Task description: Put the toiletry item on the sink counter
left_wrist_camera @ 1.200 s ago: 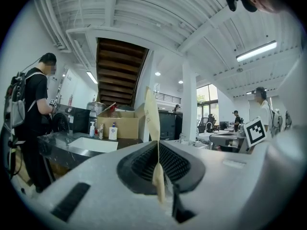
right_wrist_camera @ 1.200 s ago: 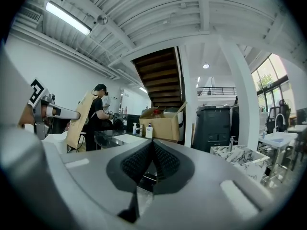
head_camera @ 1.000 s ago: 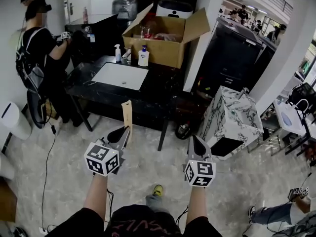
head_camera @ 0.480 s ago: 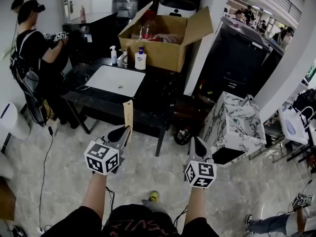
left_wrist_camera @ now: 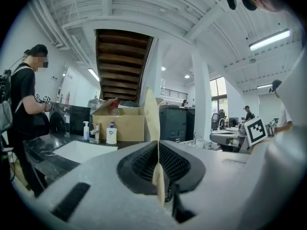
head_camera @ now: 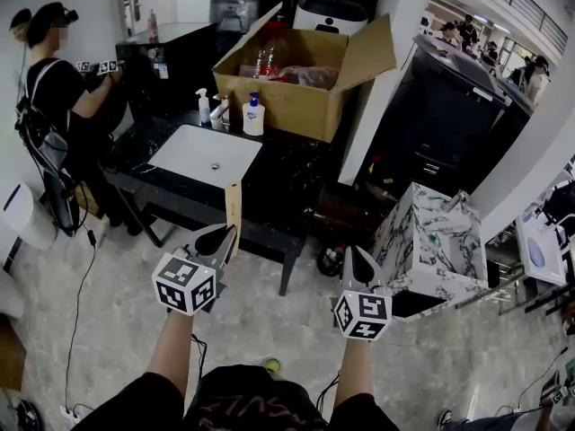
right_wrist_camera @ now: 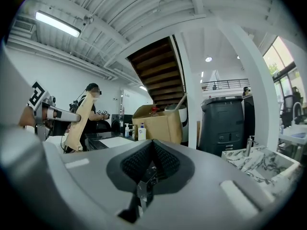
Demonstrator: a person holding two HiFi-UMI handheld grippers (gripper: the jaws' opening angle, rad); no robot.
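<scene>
A thin, flat tan packet [head_camera: 234, 206] stands upright, with my left gripper [head_camera: 225, 234] shut on its lower end. In the left gripper view the packet [left_wrist_camera: 152, 121] rises edge-on from between the closed jaws of the left gripper [left_wrist_camera: 158, 152]. The black sink counter [head_camera: 283, 164] with its white basin [head_camera: 205, 155] lies ahead, well beyond both grippers. My right gripper [head_camera: 352, 257] is shut with nothing in it, level with the left. From the right gripper [right_wrist_camera: 152, 145] view the packet [right_wrist_camera: 79, 123] shows at the left.
On the counter stand an open cardboard box [head_camera: 301, 97], a soap pump bottle [head_camera: 254, 115] and a spray bottle [head_camera: 204, 106]. A person in black [head_camera: 49, 97] works at the counter's left end. A marble-patterned cabinet [head_camera: 431, 241] and a black bin [head_camera: 449, 119] stand to the right.
The counter, box and marble cabinet have shifted closer and lower in the head view. Both grippers keep the same pose, with the packet still held.
</scene>
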